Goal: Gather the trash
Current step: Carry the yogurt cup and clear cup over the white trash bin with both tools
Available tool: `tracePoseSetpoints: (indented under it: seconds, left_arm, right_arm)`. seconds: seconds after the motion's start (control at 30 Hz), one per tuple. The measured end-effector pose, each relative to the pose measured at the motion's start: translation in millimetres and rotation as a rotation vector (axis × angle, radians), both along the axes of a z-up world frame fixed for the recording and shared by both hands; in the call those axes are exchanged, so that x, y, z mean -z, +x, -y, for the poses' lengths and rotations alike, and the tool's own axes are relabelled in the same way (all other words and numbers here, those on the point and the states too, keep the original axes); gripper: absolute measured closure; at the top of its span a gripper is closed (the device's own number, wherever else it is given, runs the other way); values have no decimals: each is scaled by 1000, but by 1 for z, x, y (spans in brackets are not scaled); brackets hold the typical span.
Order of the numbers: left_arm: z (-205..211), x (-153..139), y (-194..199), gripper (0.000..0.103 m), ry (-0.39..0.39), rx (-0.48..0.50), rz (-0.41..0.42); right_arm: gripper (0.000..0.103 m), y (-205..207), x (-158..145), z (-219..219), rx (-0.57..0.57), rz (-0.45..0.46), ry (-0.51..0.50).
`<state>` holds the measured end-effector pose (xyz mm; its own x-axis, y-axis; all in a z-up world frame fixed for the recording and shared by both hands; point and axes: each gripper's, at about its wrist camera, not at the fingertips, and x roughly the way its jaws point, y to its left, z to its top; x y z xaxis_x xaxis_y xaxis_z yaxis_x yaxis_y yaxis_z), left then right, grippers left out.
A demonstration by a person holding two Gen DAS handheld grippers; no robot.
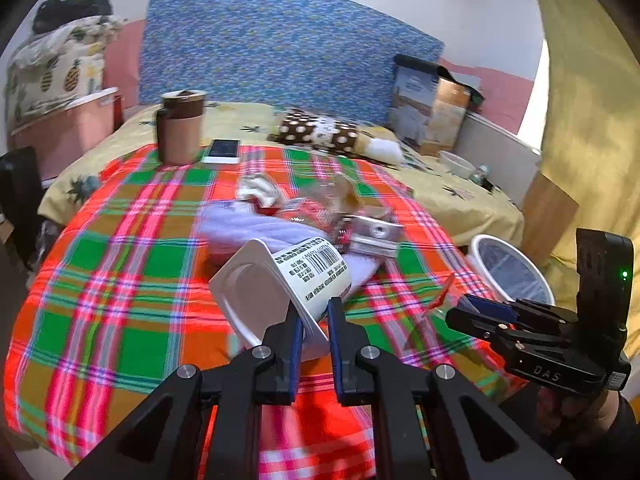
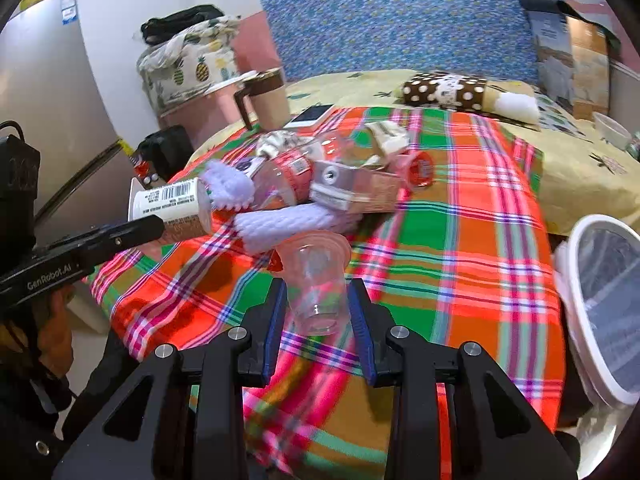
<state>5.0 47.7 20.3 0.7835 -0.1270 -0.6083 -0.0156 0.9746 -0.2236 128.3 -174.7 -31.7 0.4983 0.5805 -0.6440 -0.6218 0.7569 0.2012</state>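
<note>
Trash pile (image 2: 320, 184) remains at the plaid cloth's (image 1: 120, 264) centre. Left gripper (image 1: 314, 320) pinches a white cup (image 1: 280, 284); right gripper (image 2: 318, 312) pinches a clear cup (image 2: 316, 276). Neither is in the bin (image 2: 600, 304) at the right edge.

Two tools: left tool (image 1: 312, 312), right tool (image 2: 318, 300). One white yogurt cup (image 1: 280, 280) with a barcode label. One clear plastic cup (image 2: 318, 276). Two pieces of white foam netting (image 2: 228, 184) (image 2: 288, 220). One clear bottle with a red label (image 2: 286, 176). One silver carton (image 2: 344, 184) with a round spout. One red-capped wrapper (image 2: 418, 168), contents unclear. One or two crumpled paper scraps (image 2: 386, 134), count uncertain through blur. One white-rimmed bin (image 2: 604, 300). One lidded brown mug (image 1: 180, 126). One phone (image 1: 222, 151). One polka-dot roll (image 1: 320, 130). One plaid cloth (image 1: 120, 260). One blue patterned board (image 1: 280, 48).
</note>
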Motion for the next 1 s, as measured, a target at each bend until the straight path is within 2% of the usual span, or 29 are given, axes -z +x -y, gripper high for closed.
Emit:
tracePoseSetpoints:
  seconds: [0.47,0.83,1.0]
  left_arm:
    - [92,-7,54,91,5,239,21]
    - [180,1,108,91,10,447,10]
    - [212,6,128,91,14,505,5]
  right_arm:
    - [69,18,0,72,221,21,7]
    - [69,32,8,148,443,7,-11]
    - [69,35,10,163,480,-9,3]
